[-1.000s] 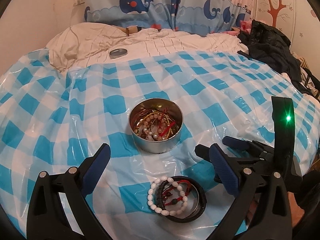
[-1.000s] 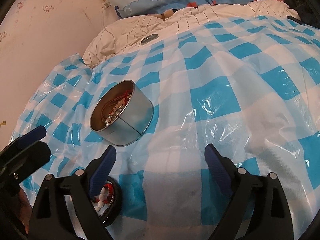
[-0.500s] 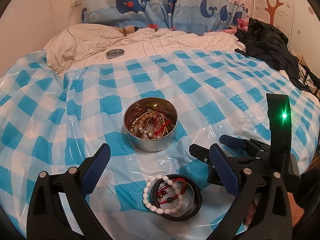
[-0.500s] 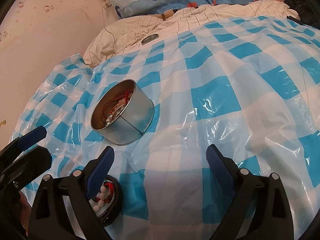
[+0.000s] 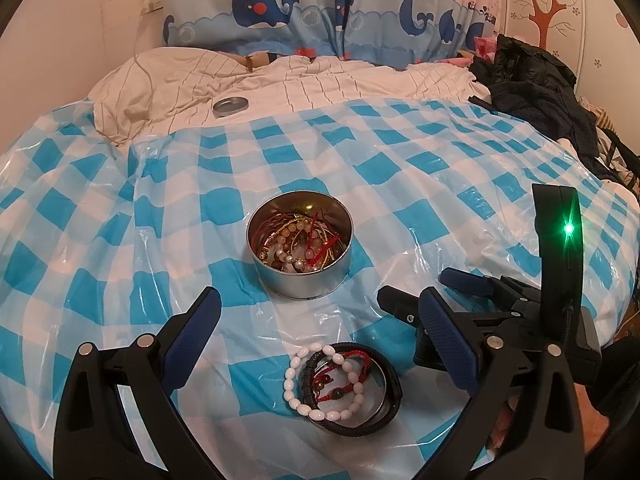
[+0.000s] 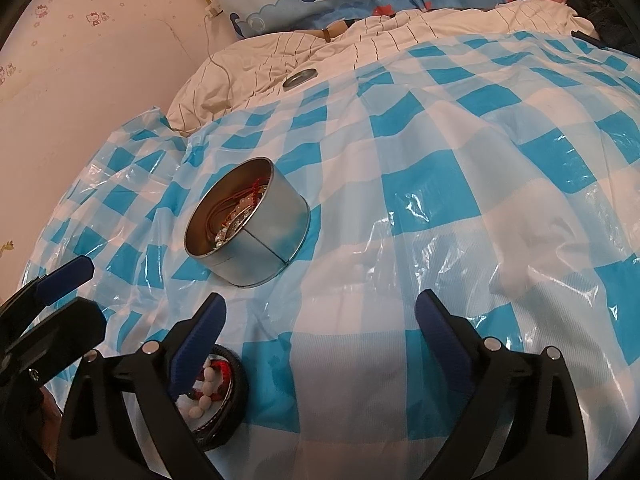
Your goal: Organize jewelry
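1. Left wrist view. Left gripper (image 5: 316,328): jaws spread wide, holding nothing. Tin (image 5: 300,250): at 12 o'clock from the gripper, upright on the checked sheet (image 5: 120,216), part filled with bead and cord bracelets.
2. Same view. Bracelet pile (image 5: 344,388): at 6 o'clock from the tin, between the open fingers and low in the frame; a white bead bracelet (image 5: 292,380), red cords and a black band nested together.
3. Same view. Lid (image 5: 230,106): at 11 o'clock, far off on the bedding, well apart from the tin.
4. Right wrist view. Right gripper (image 6: 320,336): jaws have just been opening, now near full width, nothing between them but sheet. Tin (image 6: 248,232) at 11 o'clock; pile (image 6: 212,392) at 8 o'clock, partly behind the left finger.
5. Step in hand, judged: lift the pile into the tin. The left gripper is the better placed; lower it astride the black band, close on band and beads together, and avoid pinching the slack sheet.
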Motion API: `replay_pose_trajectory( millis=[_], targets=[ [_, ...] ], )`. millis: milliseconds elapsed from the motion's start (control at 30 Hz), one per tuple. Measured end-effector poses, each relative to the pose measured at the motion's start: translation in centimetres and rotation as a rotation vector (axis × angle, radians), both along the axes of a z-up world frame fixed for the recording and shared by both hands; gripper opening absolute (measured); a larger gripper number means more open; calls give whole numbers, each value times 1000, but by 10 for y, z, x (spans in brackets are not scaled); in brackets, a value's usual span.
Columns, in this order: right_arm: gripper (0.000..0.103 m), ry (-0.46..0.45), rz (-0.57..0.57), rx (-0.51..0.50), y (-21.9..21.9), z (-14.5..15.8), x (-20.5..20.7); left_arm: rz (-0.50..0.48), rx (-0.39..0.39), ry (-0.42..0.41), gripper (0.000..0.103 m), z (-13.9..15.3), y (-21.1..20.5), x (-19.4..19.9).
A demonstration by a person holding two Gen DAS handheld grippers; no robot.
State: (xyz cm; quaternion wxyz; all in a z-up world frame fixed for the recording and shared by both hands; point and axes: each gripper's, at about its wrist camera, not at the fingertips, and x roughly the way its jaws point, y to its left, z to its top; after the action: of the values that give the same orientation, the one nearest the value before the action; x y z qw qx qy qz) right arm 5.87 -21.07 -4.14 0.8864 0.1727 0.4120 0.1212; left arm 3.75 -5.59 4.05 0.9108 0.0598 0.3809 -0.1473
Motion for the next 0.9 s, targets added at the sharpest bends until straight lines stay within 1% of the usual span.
replay_pose_trajectory(
  millis=[900],
  targets=[
    [94,-1,0,-2,2,0,-2,1,1,1,95,-1,-2,0]
  ],
)
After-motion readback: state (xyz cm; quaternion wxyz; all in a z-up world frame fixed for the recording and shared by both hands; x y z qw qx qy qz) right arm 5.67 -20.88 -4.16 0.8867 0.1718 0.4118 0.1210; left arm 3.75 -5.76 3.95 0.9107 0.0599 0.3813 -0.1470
